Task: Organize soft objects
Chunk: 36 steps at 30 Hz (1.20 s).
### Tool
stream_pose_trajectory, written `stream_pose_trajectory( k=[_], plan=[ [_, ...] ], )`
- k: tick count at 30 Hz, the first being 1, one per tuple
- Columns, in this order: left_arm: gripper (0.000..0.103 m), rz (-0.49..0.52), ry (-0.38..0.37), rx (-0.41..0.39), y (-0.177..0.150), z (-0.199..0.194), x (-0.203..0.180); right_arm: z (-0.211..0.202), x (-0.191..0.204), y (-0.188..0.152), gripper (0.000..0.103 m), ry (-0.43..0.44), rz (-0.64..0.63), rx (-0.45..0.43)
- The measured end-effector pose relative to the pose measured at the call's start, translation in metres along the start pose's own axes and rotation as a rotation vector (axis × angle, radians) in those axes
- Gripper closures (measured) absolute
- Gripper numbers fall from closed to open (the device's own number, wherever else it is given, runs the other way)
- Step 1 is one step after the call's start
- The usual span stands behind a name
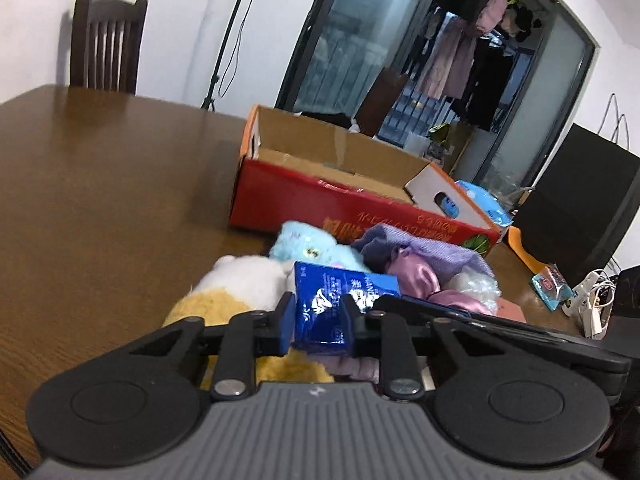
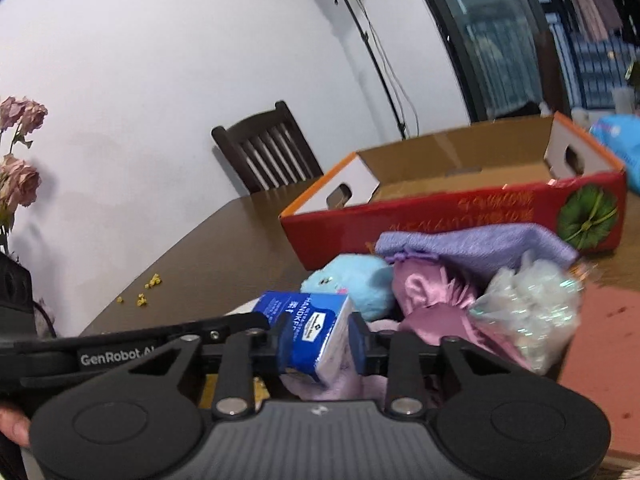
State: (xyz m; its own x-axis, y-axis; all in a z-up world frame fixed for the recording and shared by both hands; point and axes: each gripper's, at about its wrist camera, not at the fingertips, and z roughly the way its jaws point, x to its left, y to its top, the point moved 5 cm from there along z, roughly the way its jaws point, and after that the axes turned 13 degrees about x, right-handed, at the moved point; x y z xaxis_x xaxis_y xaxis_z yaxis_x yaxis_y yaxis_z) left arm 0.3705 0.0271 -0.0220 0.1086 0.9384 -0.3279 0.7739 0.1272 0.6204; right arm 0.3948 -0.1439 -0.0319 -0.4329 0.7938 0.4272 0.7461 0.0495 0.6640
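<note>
A blue handkerchief-tissue pack (image 1: 340, 292) (image 2: 312, 316) sits between the pads of both grippers. My left gripper (image 1: 318, 320) is shut on it, and my right gripper (image 2: 320, 340) is shut on it too. They hold it above a pile of soft things: a white and yellow plush (image 1: 240, 280), a light blue plush (image 1: 304, 240) (image 2: 356, 280), a purple cloth (image 1: 432, 248) (image 2: 472, 244), pink satin fabric (image 1: 412, 272) (image 2: 432, 296) and a crinkled clear bag (image 2: 528, 308). Behind the pile stands an open red cardboard box (image 1: 320, 200) (image 2: 440, 216), with nothing showing inside.
The brown wooden table (image 1: 100, 180) stretches left of the box, with a dark chair (image 1: 106, 40) behind it. A light blue tissue package (image 1: 484, 200), a black box (image 1: 580, 200), a small packet (image 1: 552, 284) and a power strip (image 1: 584, 300) lie right. Flowers (image 2: 20, 152) and yellow crumbs (image 2: 148, 288) are at the left.
</note>
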Motion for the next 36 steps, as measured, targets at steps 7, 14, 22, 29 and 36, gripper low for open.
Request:
stream_pose_trajectory(
  k=[7, 14, 22, 29, 36],
  plan=[
    [0.083, -0.003, -0.006, -0.037, -0.005, -0.020, -0.010, -0.014, 0.004, 0.000, 0.083, -0.013, -0.002, -0.031],
    [0.083, 0.046, -0.020, -0.101, -0.027, -0.065, -0.044, -0.067, 0.022, -0.018, 0.083, -0.023, -0.030, -0.104],
    [0.083, 0.098, -0.048, -0.177, -0.058, -0.112, -0.081, -0.132, 0.050, -0.042, 0.083, -0.057, -0.090, -0.198],
    [0.083, 0.121, -0.061, -0.208, -0.057, -0.121, -0.101, -0.160, 0.055, -0.043, 0.084, -0.075, -0.102, -0.246],
    [0.083, 0.128, -0.068, -0.254, 0.005, -0.107, -0.100, -0.157, 0.050, 0.012, 0.084, -0.081, -0.151, -0.275]
  ],
)
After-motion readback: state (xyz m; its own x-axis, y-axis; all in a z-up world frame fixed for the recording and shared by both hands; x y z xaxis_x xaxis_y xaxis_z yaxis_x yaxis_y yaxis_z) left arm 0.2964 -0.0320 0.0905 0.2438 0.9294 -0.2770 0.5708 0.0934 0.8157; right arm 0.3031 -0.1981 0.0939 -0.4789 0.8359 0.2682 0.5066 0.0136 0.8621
